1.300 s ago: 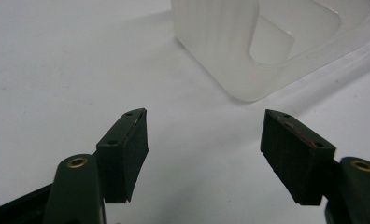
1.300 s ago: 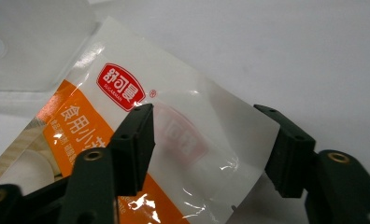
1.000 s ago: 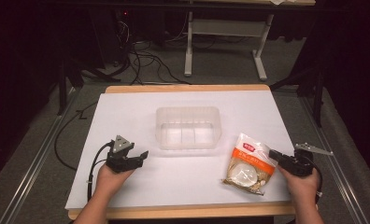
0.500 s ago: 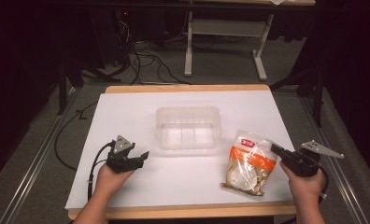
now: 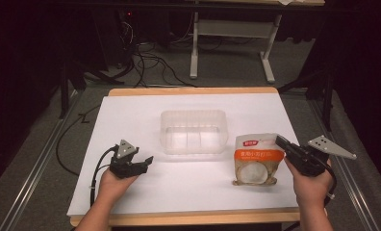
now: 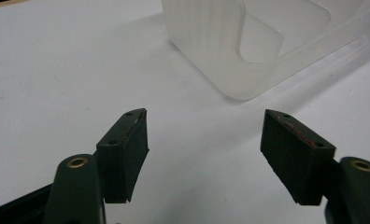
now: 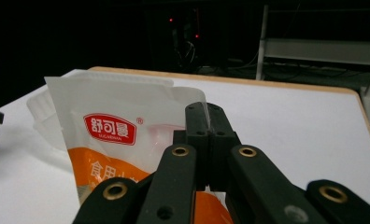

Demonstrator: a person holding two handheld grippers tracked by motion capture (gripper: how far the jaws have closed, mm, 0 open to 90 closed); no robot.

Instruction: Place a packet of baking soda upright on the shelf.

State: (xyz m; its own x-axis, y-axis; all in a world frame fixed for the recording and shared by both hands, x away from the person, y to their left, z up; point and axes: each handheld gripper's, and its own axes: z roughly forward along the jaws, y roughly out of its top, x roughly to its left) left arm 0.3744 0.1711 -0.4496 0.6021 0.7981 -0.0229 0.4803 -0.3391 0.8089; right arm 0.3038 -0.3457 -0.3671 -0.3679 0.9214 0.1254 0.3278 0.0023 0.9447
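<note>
Lifted pouch [image 5: 256, 159] now stands beside tub [image 5: 194, 131].

**Bright table, dark surround**

Evenly lit from above on white table [image 5: 131, 115]; room behind near black. Soft shadow just ahead of left gripper [image 6: 204, 144], under clear container [image 6: 248, 42]. Jaws slightly soft close up. Mild blur throughout.

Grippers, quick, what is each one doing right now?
Left gripper: jaws open, holding nothing, near the clear plastic tub.
Right gripper: jaws shut on the top corner of the white-and-orange food pouch.
</note>
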